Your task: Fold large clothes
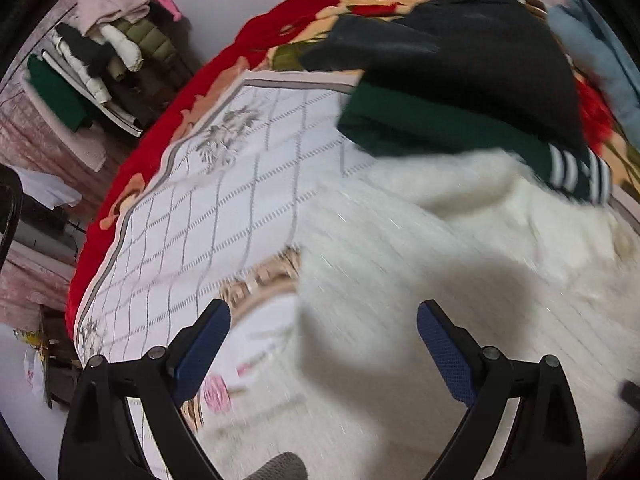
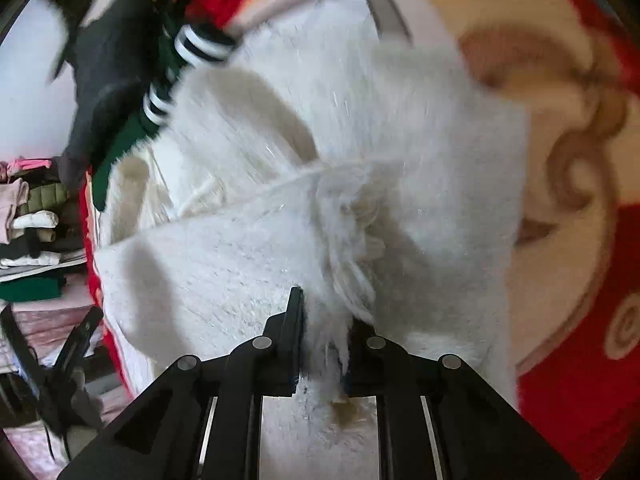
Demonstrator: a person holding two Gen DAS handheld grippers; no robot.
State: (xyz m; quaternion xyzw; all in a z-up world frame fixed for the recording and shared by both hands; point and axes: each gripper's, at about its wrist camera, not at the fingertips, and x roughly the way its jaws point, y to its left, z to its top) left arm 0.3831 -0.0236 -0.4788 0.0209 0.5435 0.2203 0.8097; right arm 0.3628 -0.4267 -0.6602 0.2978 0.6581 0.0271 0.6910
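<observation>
A fluffy white garment (image 2: 280, 168) is spread on the bed (image 1: 224, 184), over a white grid-patterned cover. A bunched fold of it is clamped between the nearly closed fingers of the right gripper (image 2: 322, 336). The left gripper (image 1: 322, 340) is held above the garment's edge, its 2 fingers spread wide and gripping nothing. A dark green garment with striped cuffs (image 1: 440, 128) lies at the white garment's far side.

Soft, even indoor light fills both views. Motion blur smears the white fuzzy garment (image 1: 460, 280) and the bedspread (image 2: 560, 160). A dark shadow lies across the garment. Fisheye distortion curves the edges, with black corners.
</observation>
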